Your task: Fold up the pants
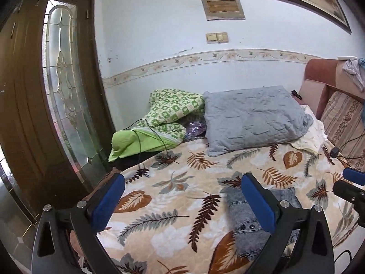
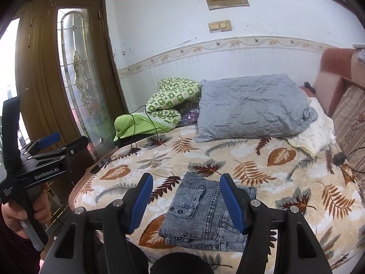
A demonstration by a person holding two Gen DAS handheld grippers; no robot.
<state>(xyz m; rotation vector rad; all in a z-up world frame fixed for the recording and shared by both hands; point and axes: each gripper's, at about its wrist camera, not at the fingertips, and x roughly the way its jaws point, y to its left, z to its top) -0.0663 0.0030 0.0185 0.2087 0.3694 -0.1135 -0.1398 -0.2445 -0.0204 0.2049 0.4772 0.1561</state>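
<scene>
Both sets of jaws stand spread wide and hold nothing: the left gripper [image 1: 182,196] hovers above the bed's leaf-patterned blanket [image 1: 168,182], the right gripper [image 2: 186,199] hangs directly over the pants [image 2: 205,214]. Those grey denim pants lie near the front edge of the bed as a compact, squared bundle, a snapped pocket flap on top, well apart from the grey pillow [image 2: 251,107] and the green quilt [image 2: 168,100] at the wall. To my eye the folding looks finished, or one fold short. Any next move calls only for smoothing the bundle flat or drawing both grippers clear without snagging the cloth.
</scene>
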